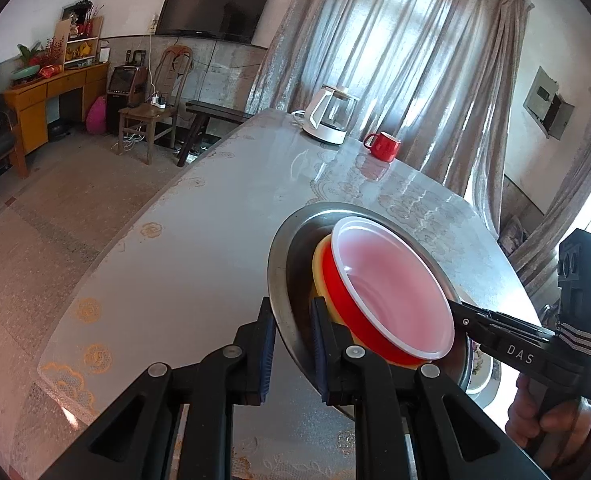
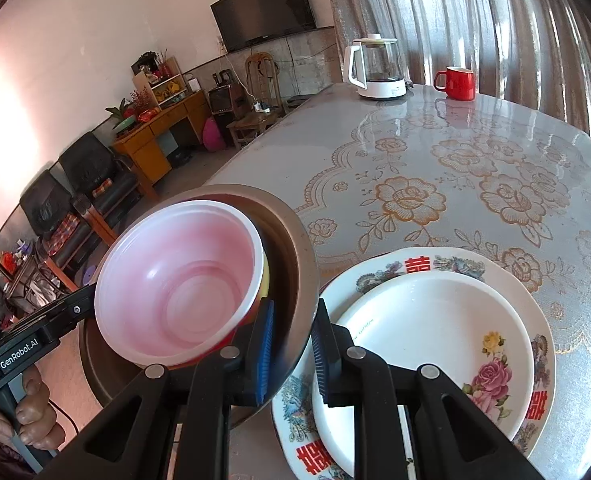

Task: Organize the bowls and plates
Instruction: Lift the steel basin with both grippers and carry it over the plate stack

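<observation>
Your left claw (image 1: 291, 350): clamped on the metal plate's (image 1: 283, 280) near rim.
Your right claw (image 2: 293, 350): clamped on its opposite rim.
Red bowl (image 1: 387, 280): nested in a yellow bowl (image 1: 320, 272) on that plate.
Floral plates (image 2: 435, 320): right, on the bench (image 2: 475, 168).

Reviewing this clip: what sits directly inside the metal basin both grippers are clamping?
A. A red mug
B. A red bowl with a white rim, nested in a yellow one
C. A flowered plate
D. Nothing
B: the red bowl rests in a yellow bowl inside the metal basin, whose rim the left gripper and right gripper pinch.
</observation>
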### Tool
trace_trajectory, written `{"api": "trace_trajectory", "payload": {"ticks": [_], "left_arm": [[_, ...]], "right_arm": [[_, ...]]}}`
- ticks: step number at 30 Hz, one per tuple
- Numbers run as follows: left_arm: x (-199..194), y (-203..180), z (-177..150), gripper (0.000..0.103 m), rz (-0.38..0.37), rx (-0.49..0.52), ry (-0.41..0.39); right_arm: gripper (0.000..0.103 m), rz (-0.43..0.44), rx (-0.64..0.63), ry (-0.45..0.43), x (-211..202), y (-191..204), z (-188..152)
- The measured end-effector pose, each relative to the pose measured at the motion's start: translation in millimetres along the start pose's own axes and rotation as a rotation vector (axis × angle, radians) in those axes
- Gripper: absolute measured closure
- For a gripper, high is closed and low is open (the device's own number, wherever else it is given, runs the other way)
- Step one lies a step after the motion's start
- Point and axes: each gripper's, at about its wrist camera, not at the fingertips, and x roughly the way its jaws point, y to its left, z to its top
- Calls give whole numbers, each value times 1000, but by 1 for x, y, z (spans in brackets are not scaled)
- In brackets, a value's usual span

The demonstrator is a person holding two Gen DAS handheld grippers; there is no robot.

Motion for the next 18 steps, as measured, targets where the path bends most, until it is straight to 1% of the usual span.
{"api": "trace_trajectory", "payload": {"ticks": [11, 18], "left_arm": [[10, -36, 11, 87, -69, 60, 10], [22, -69, 18, 87, -138, 103, 28]], "right_arm": [[85, -47, 51, -44, -27, -25, -2], [85, -96, 105, -76, -49, -50, -7]]}}
